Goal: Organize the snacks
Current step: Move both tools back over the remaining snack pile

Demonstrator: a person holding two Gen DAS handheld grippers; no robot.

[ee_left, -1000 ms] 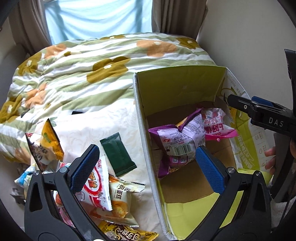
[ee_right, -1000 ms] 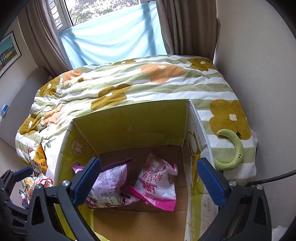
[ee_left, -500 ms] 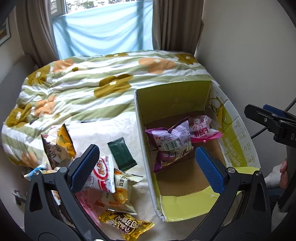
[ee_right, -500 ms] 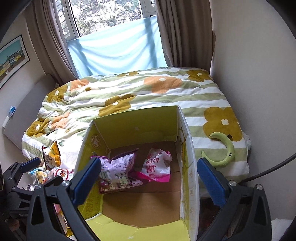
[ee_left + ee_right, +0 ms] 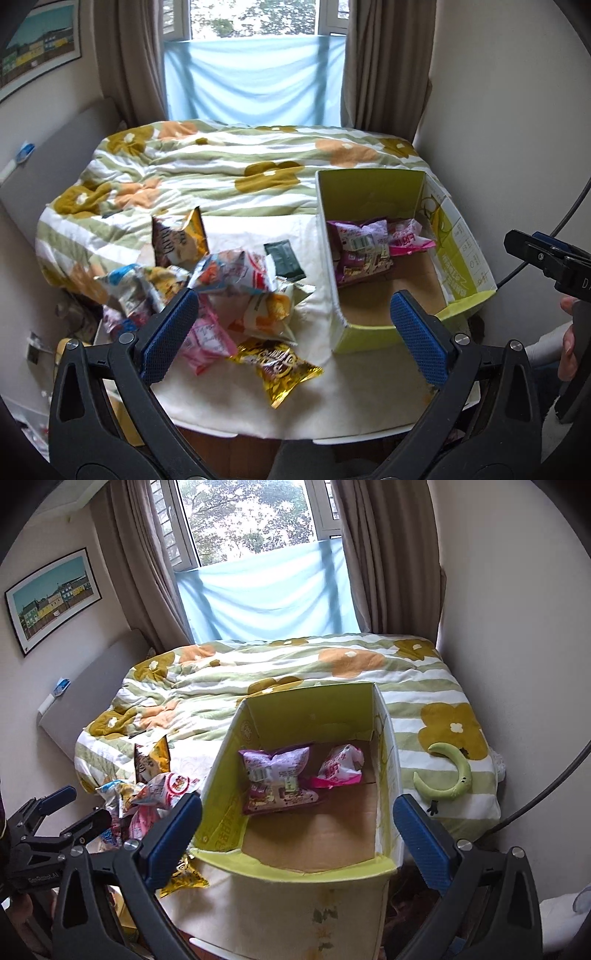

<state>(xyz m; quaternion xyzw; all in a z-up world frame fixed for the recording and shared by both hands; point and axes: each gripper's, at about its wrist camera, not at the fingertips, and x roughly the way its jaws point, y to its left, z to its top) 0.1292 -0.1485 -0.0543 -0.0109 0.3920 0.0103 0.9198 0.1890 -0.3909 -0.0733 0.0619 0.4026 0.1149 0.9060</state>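
My left gripper [image 5: 293, 334] and my right gripper [image 5: 297, 830] are both spread wide and hold nothing. The snack pile [image 5: 221, 291] lies on the bed, left of the yellow-green box [image 5: 229, 812], which contains a purple bag [image 5: 277, 779] and a pink bag [image 5: 338, 766].

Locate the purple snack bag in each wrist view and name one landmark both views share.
Left wrist: purple snack bag lies right of centre, inside the cardboard box, by its left wall.
Right wrist: purple snack bag lies at centre, on the box floor.
Shared landmark: the pink snack bag beside it.
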